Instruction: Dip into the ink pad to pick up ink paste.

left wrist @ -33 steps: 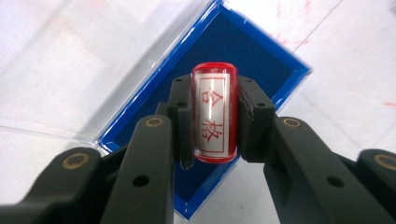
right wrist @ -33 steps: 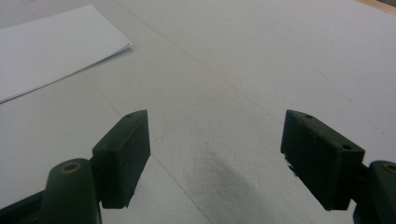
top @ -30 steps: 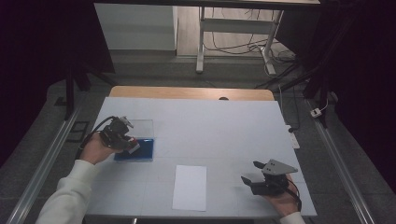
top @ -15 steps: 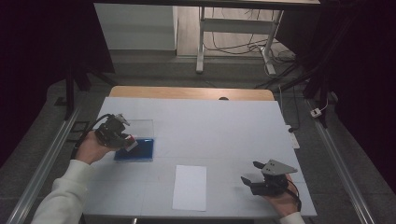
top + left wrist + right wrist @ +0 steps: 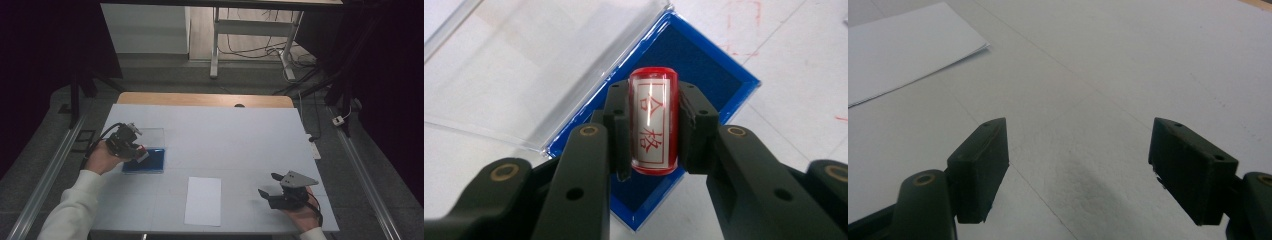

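My left gripper (image 5: 653,127) is shut on a red stamp (image 5: 653,122) whose white face bears red characters. It hovers just above a blue ink pad (image 5: 696,65) with its clear lid (image 5: 524,65) folded open beside it. In the high view the left gripper (image 5: 136,150) sits at the table's left over the ink pad (image 5: 150,161). A white sheet of paper (image 5: 203,200) lies near the front edge. My right gripper (image 5: 267,192) rests at the front right, open with nothing between its jaws (image 5: 1078,165); the paper's corner (image 5: 908,45) lies to its left.
The white table cover (image 5: 240,140) reaches a wooden strip (image 5: 200,99) at the far edge. Beyond stand a metal frame's legs (image 5: 215,45) and loose cables (image 5: 260,50) on the floor. A cable with a plug (image 5: 340,120) lies off the right edge.
The left hand with the stamp has shifted slightly over the ink pad. The right gripper has kept still.
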`<state>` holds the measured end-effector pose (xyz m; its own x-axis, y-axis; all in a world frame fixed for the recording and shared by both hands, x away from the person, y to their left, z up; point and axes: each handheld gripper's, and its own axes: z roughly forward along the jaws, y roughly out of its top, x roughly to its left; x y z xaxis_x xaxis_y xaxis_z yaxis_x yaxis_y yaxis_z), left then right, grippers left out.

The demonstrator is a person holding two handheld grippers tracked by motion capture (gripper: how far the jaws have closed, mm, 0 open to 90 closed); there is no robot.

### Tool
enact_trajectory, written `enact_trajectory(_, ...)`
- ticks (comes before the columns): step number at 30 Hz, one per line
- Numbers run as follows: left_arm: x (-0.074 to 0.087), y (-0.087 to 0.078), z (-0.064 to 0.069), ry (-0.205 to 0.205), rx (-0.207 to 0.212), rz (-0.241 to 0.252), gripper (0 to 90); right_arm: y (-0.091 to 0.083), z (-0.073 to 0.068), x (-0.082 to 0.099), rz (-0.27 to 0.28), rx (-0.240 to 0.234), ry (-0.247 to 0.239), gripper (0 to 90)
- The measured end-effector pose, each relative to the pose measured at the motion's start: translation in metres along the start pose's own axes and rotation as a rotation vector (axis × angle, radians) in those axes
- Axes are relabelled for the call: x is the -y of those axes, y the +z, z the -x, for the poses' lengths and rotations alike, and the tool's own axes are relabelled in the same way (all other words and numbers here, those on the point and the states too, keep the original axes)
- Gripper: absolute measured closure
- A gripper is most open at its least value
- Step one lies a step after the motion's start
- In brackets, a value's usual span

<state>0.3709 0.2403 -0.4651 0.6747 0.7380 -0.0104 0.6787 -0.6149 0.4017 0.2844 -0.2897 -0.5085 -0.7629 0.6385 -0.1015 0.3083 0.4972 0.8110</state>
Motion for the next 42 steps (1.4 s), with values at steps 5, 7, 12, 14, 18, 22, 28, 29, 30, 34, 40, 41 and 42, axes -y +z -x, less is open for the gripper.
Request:
enact_trajectory(5,0.001,0.006,-0.001,0.001,-0.009,-0.031,70.4,0.000,0.000,0.000,-0.007,0.004,-0.002,23.4)
enact_trajectory(7,0.001,0.009,-0.002,-0.001,-0.007,-0.040,70.4,0.000,0.000,0.001,-0.004,0.003,-0.003,23.4)
enact_trajectory(12,0.002,0.014,-0.004,-0.016,0.006,-0.038,70.4,0.000,0.000,0.001,-0.010,0.003,0.003,23.4)
enact_trajectory(14,0.002,0.014,-0.005,-0.018,0.008,-0.038,70.4,0.001,0.000,0.001,-0.010,0.004,0.004,23.4)
enact_trajectory(18,0.001,0.015,-0.004,-0.019,0.003,-0.044,70.6,0.001,0.000,0.001,-0.018,0.002,-0.002,23.4)
enact_trajectory(22,0.001,0.015,-0.003,-0.021,-0.001,-0.050,70.6,0.001,0.000,0.001,-0.016,0.005,-0.005,23.4)
enact_trajectory(28,-0.001,0.018,-0.002,-0.019,-0.006,-0.068,70.8,0.000,-0.001,0.000,-0.015,0.006,-0.008,23.4)
enact_trajectory(29,-0.001,0.018,-0.003,-0.021,-0.003,-0.069,70.8,0.000,-0.001,0.000,-0.015,0.005,-0.008,23.4)
enact_trajectory(30,-0.001,0.018,-0.003,-0.020,-0.003,-0.069,70.8,0.001,-0.001,0.000,-0.015,0.005,-0.008,23.4)
enact_trajectory(34,-0.002,0.019,0.000,-0.011,-0.023,-0.080,70.9,0.000,-0.001,0.000,-0.016,0.003,-0.015,23.4)
enact_trajectory(40,-0.001,0.020,0.000,-0.014,-0.020,-0.073,71.0,0.001,-0.002,0.000,-0.012,-0.001,-0.014,23.4)
enact_trajectory(41,-0.001,0.020,0.000,-0.011,-0.023,-0.072,71.0,0.001,-0.002,0.000,-0.013,-0.001,-0.015,23.4)
enact_trajectory(42,-0.001,0.020,0.000,-0.011,-0.022,-0.070,71.0,0.002,-0.002,0.000,-0.013,-0.002,-0.015,23.4)
